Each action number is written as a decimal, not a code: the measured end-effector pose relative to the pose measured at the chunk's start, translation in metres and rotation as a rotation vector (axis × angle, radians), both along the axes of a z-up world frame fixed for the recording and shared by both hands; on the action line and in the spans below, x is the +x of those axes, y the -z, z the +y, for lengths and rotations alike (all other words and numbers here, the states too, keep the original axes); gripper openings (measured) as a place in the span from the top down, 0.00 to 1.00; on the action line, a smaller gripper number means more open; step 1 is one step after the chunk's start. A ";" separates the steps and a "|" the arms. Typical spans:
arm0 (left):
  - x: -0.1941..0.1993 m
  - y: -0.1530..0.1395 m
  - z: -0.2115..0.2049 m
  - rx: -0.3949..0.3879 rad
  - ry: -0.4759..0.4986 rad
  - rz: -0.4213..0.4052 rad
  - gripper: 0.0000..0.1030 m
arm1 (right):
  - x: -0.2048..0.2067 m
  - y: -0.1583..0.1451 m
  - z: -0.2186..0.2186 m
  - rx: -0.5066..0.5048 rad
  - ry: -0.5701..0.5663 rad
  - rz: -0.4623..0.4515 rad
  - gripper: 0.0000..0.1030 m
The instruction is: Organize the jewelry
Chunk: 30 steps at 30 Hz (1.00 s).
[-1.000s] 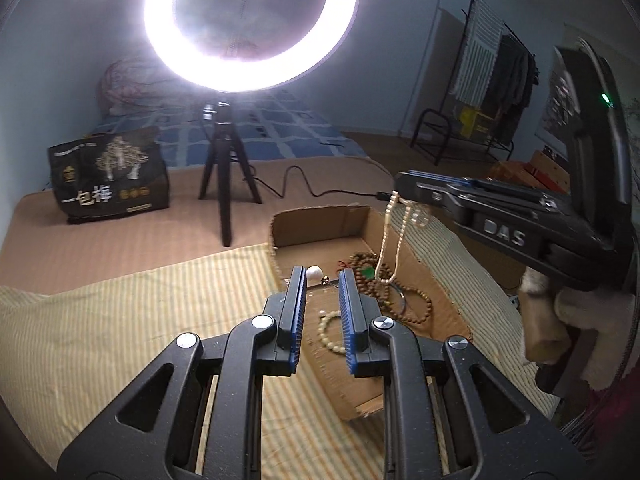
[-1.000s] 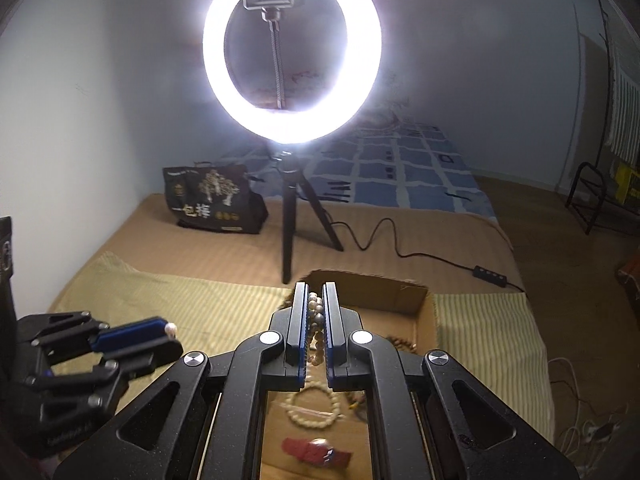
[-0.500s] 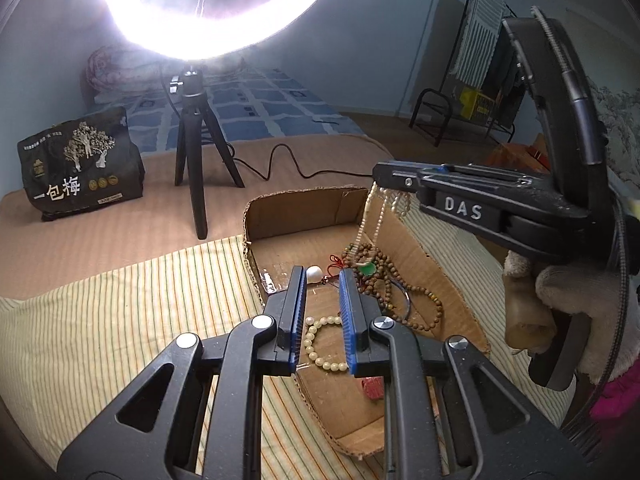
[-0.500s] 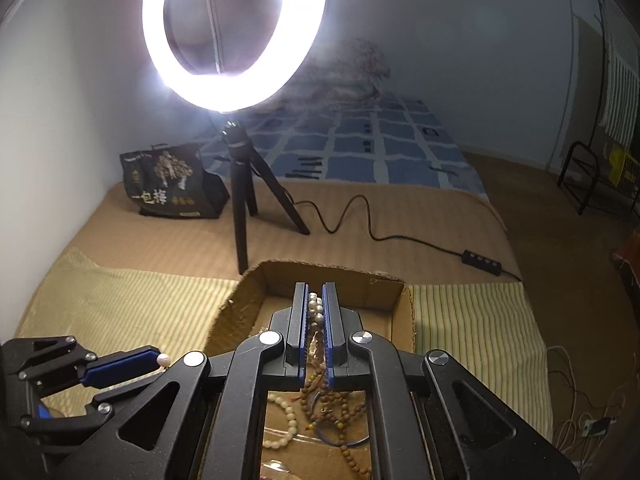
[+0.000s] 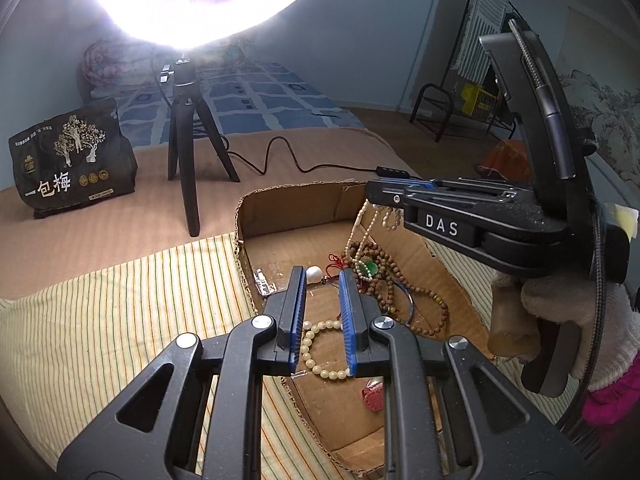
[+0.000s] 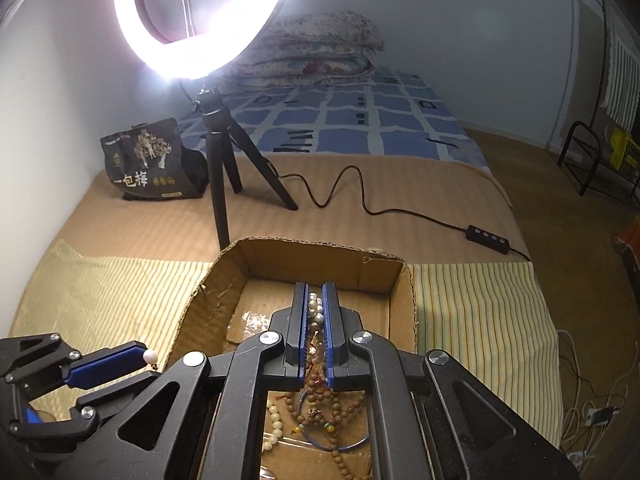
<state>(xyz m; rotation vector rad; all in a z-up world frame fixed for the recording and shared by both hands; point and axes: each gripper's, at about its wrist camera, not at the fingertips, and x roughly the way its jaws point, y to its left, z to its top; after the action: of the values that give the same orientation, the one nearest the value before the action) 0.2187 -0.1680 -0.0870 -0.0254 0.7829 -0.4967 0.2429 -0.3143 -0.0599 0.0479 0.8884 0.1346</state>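
An open cardboard box (image 5: 288, 196) (image 6: 304, 248) lies on a striped cloth. Inside are a cream bead bracelet (image 5: 316, 344), brown wooden beads (image 5: 400, 304) (image 6: 336, 412), a green pendant (image 5: 370, 267) and a small red piece (image 5: 374, 394). My right gripper (image 6: 315, 286) (image 5: 370, 196) is shut on pale bead strands (image 5: 360, 232) over the box. The strands hang down onto the pile. My left gripper (image 5: 323, 272) (image 6: 146, 360) hovers over the box's near left wall. A small white pearl piece (image 5: 314, 274) (image 6: 150, 357) is held at its tips.
A ring light on a black tripod (image 5: 184, 152) (image 6: 220, 184) stands just behind the box. Its cable and controller (image 6: 486, 236) run to the right. A black printed bag (image 5: 68, 160) sits at far left. A gloved hand (image 5: 560, 320) holds the right gripper.
Both grippers have sunk and moved forward towards the box. The hanging strands have come down with the right gripper and now reach the bead pile. Neither grip has changed.
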 end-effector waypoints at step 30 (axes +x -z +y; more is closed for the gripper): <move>-0.015 -0.014 0.007 -0.014 -0.025 -0.035 0.59 | -0.011 -0.018 -0.001 -0.047 0.067 -0.029 0.47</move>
<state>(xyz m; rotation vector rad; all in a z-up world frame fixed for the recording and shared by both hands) 0.2036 -0.1613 -0.0733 -0.0387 0.7438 -0.4779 0.2316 -0.3157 -0.0421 0.0324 0.8600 0.0514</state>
